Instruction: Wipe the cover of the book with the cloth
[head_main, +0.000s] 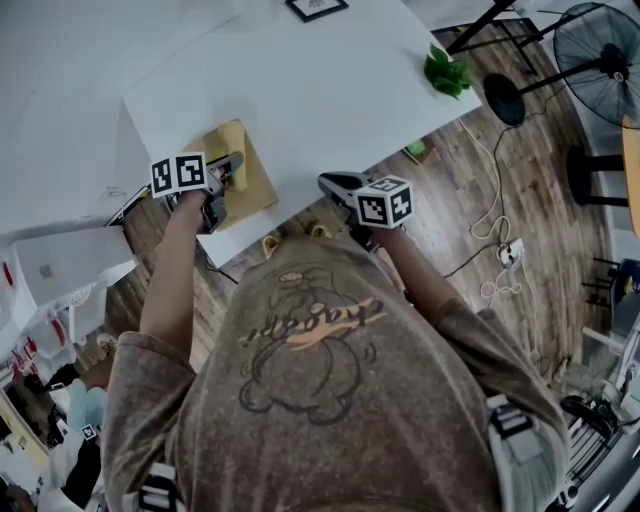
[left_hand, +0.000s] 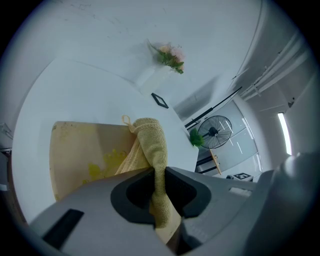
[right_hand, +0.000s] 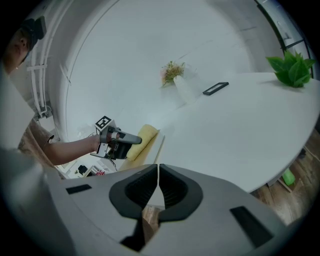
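**Tan flat book (left_hand: 85, 150) under yellow terry cloth (left_hand: 152, 140)**

And the book lies flat at the near left corner of the white table (head_main: 330, 90), cover up. Over it comes the left gripper (left_hand: 159, 172), jaws clamped hard on a fold of the cloth, the bunched end resting on the cover's far part. Off to the right, the right gripper (right_hand: 158, 170) hovers at the table's near edge, jaws pressed together with nothing between them. At the far right corner sits a green leafy plant (head_main: 447, 72).
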